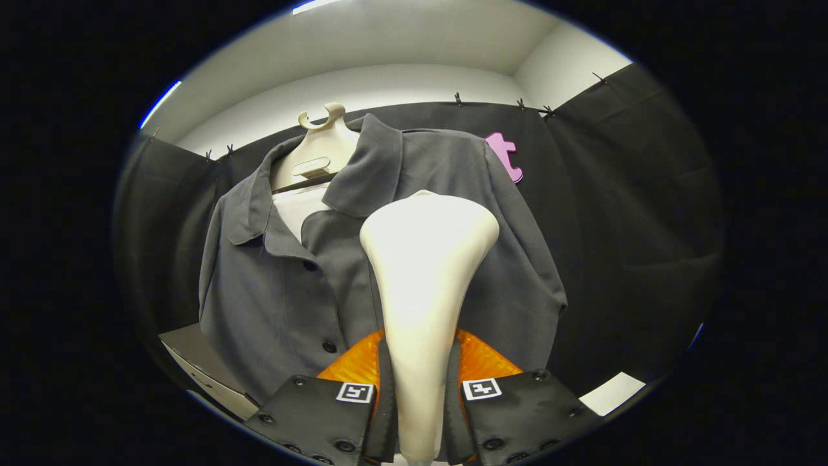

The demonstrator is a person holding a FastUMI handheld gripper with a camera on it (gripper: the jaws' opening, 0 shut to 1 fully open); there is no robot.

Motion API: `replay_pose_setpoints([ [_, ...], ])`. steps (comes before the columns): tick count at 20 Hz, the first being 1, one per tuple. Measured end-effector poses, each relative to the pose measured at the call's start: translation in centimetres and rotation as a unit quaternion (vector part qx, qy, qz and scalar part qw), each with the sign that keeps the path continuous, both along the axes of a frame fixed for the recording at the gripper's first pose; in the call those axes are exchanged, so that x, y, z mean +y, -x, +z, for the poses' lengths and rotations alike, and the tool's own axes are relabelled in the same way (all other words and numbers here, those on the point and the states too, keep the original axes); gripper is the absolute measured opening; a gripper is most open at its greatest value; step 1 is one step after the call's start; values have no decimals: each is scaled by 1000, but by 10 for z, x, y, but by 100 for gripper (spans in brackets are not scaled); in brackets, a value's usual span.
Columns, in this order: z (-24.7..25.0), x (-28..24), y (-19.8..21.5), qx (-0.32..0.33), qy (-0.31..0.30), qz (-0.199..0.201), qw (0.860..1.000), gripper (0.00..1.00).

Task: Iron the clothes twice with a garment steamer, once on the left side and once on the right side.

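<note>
gripper view: tongs (419, 414) clenched on the neck of the cream garment steamer (424, 272), both fingers pressing it. steamer head stands before the right chest panel of the grey shirt (278, 291) hung on a hanger (321, 145) — contact with cloth cannot be confirmed. risk: smooth tapered neck could slip or twist in the grasp, dragging the placket into a crease.

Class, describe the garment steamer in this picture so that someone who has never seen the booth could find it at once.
Start at the grey shirt hanging on a pale hanger in front of the black cloth wall. Just before the shirt's front stands the garment steamer, gripped between the two fingers of the gripper. It is the one smooth cream thing, narrow at the fingers and flaring to a broad head.
</note>
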State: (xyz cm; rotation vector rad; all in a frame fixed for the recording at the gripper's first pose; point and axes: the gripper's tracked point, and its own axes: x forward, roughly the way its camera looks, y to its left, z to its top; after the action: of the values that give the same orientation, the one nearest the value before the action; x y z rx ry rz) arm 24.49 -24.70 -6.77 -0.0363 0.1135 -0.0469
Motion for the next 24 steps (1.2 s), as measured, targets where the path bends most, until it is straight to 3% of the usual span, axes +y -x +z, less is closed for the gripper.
replay_pose_setpoints([
  [24, -183, -40, 71, 122, -32, -26, 992, 36],
])
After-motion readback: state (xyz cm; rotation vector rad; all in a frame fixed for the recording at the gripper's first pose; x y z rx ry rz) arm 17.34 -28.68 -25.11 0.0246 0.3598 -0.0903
